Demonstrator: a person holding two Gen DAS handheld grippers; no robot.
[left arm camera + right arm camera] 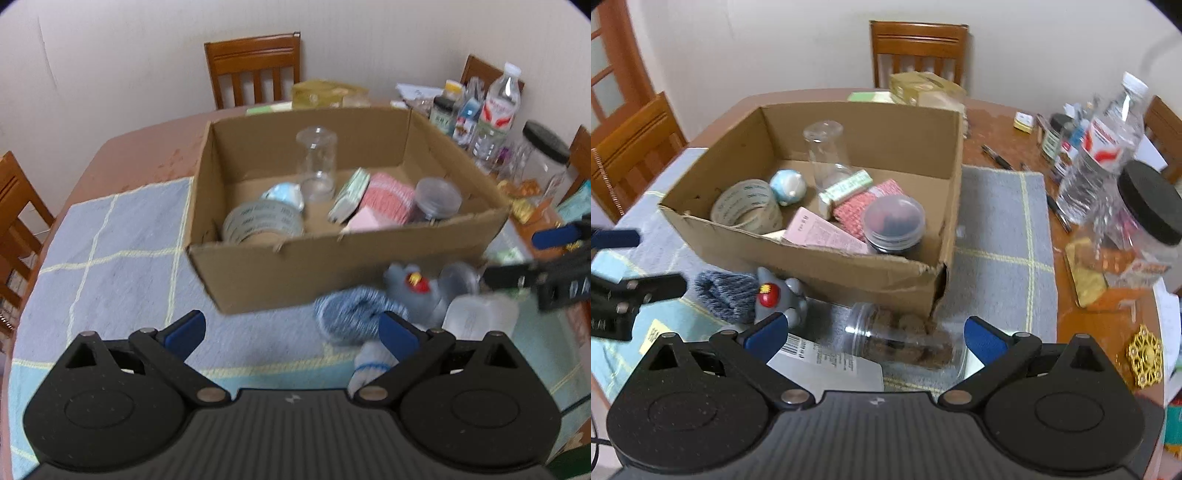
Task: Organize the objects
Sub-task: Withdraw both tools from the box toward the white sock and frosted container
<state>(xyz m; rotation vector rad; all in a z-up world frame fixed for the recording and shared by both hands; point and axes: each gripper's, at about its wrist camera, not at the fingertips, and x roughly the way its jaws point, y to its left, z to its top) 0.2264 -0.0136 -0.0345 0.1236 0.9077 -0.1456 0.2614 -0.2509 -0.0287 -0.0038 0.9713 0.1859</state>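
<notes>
Left wrist view shows the left tongs (291, 332) spread wide with nothing between them, hanging over the checked cloth (110, 240) on the desk (147, 147), just short of a cardboard box (295, 266). Inside the box stand a clear glass (317, 162), a tape roll (262, 223), a small blue ball (284, 195), a pink cloth (388, 199) and a dark jar (436, 199). Outside its near wall lie a blue knit roll (351, 314) and a grey toy (417, 291). From the right wrist, the right tongs (875, 334) also gape, empty, above a clear jar (905, 339) lying on its side beside the box corner. Neither pair touches anything.
</notes>
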